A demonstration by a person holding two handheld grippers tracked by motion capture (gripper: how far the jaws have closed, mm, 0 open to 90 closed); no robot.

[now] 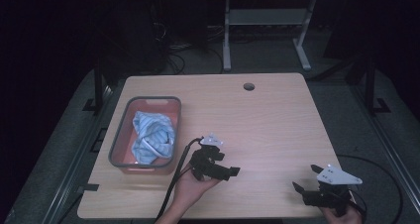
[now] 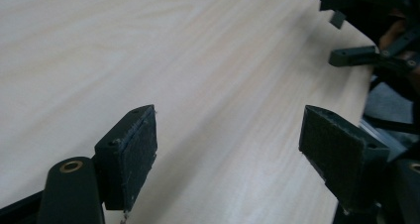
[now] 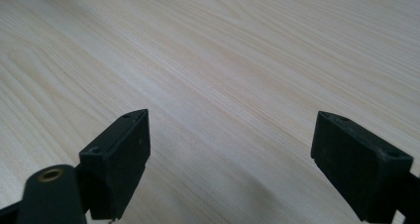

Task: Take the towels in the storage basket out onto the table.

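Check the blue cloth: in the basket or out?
In. The cloth lies bunched inside the basket, within its rim. Both grippers, left and right, are open over the bare table, away from it.

The right gripper (image 3: 230,159) holds its jaws wide over the bare table (image 3: 223,60).

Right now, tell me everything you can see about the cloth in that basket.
The cloth is a light blue fabric with thin pale stripes, crumpled into a loose heap with folds and a whitish edge curling through it. It looks soft and thin, like shirt or towel material. It lies inside the basket, a grey-rimmed rectangular tub with a reddish inside, on the left part of the wooden table. It covers most of the basket floor and touches its walls. The left hand-held gripper is apart from it, open.
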